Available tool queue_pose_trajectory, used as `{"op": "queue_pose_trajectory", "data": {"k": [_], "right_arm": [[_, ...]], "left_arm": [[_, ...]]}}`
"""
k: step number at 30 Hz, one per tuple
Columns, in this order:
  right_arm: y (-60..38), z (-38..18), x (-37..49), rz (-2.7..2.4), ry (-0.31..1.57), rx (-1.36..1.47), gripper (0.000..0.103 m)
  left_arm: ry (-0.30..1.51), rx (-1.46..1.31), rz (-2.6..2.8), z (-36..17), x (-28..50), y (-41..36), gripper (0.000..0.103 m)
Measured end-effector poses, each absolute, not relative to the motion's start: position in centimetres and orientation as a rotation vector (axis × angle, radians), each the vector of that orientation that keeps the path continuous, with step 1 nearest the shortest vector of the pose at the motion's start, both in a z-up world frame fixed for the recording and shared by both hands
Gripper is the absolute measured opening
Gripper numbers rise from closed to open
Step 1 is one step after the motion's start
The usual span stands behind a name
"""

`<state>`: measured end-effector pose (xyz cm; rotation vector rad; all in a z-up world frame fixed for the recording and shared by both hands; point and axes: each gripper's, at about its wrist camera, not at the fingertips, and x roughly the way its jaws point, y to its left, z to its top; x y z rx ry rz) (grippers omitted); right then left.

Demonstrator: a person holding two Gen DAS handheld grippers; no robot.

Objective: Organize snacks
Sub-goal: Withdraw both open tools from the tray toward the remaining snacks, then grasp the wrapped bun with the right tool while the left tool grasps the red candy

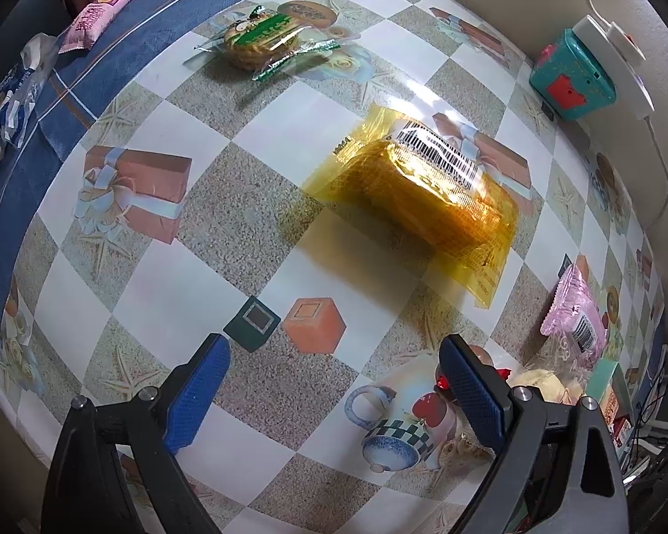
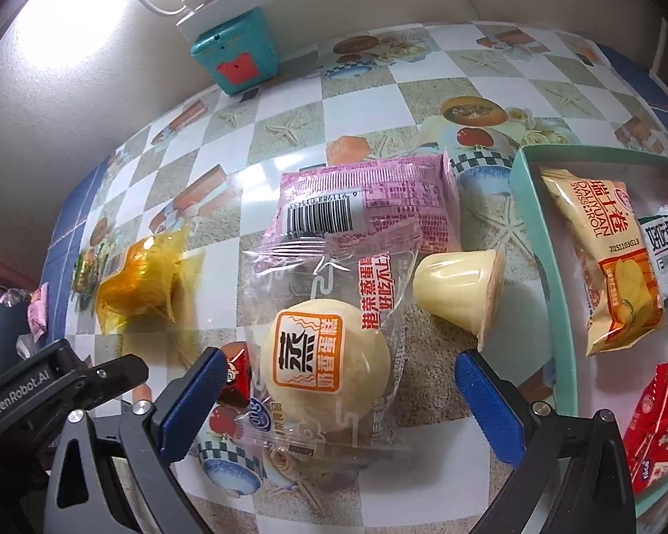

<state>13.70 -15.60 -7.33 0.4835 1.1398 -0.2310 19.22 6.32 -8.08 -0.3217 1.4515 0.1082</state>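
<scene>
My right gripper [image 2: 334, 394] gapes wide and empty around the steamed cake packet [image 2: 329, 351], left of the teal tray [image 2: 552, 267]. My left gripper [image 1: 334, 382] hangs wide, empty, near the amber packet [image 1: 418, 196].

Tablecloth [image 1: 262, 231]: white/grey checks, printed gift boxes, blue plaid edge. On it: amber translucent pack [image 1: 418, 191], pink packs [image 2: 365, 204], green-labelled biscuit [image 1: 262, 38], teal box [image 1: 570, 75] with red patch.
</scene>
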Motion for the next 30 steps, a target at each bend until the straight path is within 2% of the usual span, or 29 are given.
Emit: {"op": "queue_pose_trajectory", "data": {"k": [5,7,11,17,19,22,30], "right_arm": [[-15.3,-8.0,13.9,-0.234,1.158,0.478,0.1],[-15.3,-7.9,13.9,-0.253,1.153,0.457,0.093],[-15.8,-7.7,13.6,-0.255,1.141,0.466,0.09],[-16.5,-7.3,13.2,-0.251,1.127,0.471,0.074],[-16.7,-7.0,13.1,-0.237,1.119,0.482,0.065],[-16.8,-6.8,13.1,-0.235,1.116,0.476,0.06],[-18.4,-6.8,12.7,-0.23,1.12,0.572,0.059]], "left_arm": [[1.452,-0.314,0.105,-8.1,19.2,6.2,0.095],[1.45,-0.313,0.107,-8.1,19.3,6.0,0.095],[1.45,-0.312,0.107,-8.0,19.3,6.0,0.095],[1.451,-0.303,0.091,-7.9,19.3,4.9,0.095],[1.451,-0.293,0.083,-7.9,19.3,4.4,0.095],[1.452,-0.277,0.06,-8.0,19.3,3.5,0.095],[1.483,-0.283,-0.02,-8.9,19.6,1.2,0.095]]}}
